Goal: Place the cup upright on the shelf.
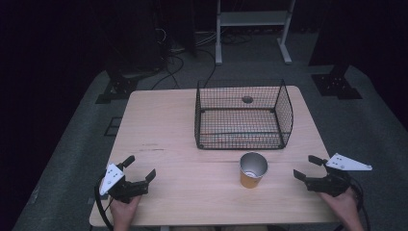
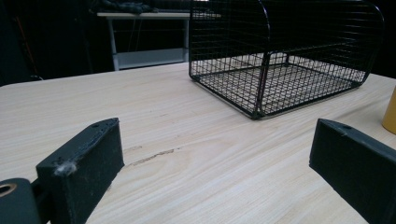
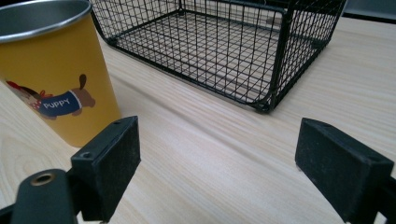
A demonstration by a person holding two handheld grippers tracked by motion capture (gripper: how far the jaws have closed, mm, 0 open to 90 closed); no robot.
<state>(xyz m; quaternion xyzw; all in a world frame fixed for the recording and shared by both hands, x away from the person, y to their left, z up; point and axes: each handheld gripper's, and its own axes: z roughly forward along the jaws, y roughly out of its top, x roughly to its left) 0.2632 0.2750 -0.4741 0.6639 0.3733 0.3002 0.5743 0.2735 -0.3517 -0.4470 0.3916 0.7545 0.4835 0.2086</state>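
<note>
The high view looks forward and down from above the person's side of the desk (image 1: 163,125), far enough back to take in its whole top and the dark floor beyond. The left gripper view sits low, just over the wood, facing across the desk toward the wire basket (image 2: 280,60) between its own two fingers (image 2: 84,163). The right gripper view is equally low but nearer, with the yellow cup (image 3: 56,70) close at its left (its printed dog legible). All three views share the basket and the cup, the latter only an edge in the left gripper view.
</note>
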